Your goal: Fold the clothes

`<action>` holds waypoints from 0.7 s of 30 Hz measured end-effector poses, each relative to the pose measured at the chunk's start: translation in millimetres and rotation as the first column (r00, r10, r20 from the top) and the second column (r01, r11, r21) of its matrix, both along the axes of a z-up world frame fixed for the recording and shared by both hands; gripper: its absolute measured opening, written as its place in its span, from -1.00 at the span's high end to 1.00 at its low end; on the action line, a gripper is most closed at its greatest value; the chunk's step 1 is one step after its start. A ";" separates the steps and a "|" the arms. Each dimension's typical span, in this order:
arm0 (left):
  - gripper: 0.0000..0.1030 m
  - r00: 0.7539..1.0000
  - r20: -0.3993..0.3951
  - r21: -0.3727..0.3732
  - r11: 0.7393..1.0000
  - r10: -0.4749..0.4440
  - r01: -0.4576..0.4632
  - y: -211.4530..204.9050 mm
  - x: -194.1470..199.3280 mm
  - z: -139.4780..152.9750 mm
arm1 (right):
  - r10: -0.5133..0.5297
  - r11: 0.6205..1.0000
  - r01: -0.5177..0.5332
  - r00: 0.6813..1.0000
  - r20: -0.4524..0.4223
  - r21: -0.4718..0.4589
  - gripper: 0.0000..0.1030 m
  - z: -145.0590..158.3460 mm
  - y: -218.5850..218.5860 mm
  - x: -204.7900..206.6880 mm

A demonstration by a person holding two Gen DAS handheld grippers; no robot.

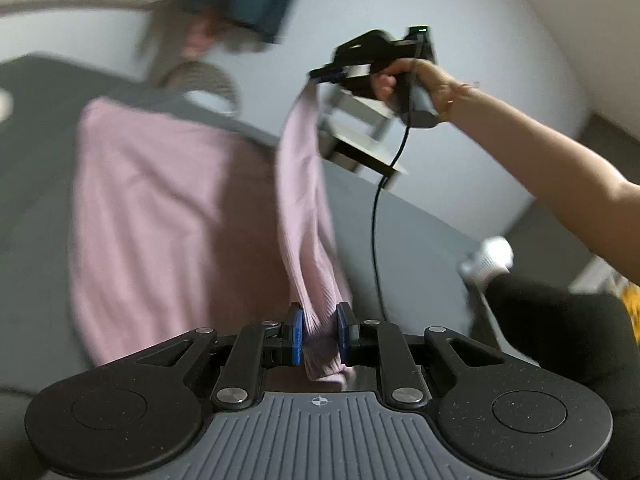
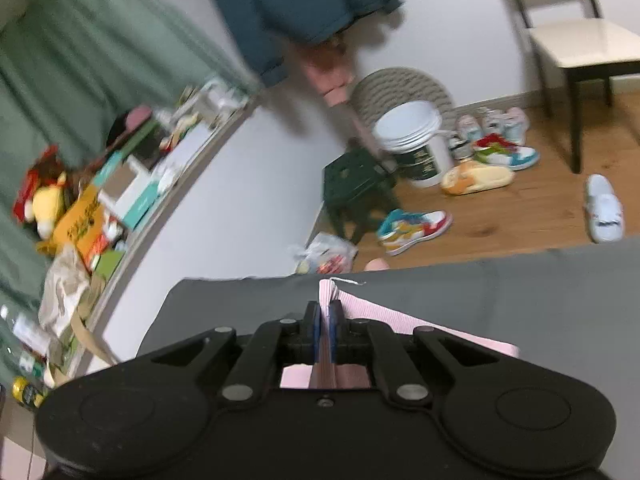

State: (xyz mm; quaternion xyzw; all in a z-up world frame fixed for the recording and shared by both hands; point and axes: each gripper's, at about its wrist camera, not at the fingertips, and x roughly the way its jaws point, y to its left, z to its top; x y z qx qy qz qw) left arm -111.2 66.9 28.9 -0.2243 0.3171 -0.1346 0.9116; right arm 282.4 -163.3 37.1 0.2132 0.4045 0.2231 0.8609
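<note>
pink garment [image 1: 160, 216] between both hand-held grippers, unlabelled

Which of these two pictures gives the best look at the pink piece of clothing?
The left wrist view. There the pink garment spreads over the grey surface, one edge lifted between the left gripper and the right gripper. The right wrist view shows only a small pink corner pinched in the right gripper.
</note>
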 end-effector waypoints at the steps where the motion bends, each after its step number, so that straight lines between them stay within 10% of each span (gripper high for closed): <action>1: 0.66 0.999 -0.016 -0.013 0.999 0.032 -0.032 10.0 -3.2 -5.5 | 0.012 1.000 -0.012 1.000 -0.012 -0.013 0.90 -0.8 20.5 2.7; 11: 0.66 0.963 -0.184 -0.080 0.973 0.197 -0.215 49.7 -16.3 -63.2 | 0.152 0.955 -0.169 0.984 -0.089 -0.243 0.90 -35.6 203.8 16.0; 21: 0.65 0.974 -0.097 -0.082 0.974 0.203 -0.211 45.2 -40.0 -54.7 | 0.206 0.889 -0.259 0.963 -0.175 -0.377 0.88 -69.1 273.6 24.0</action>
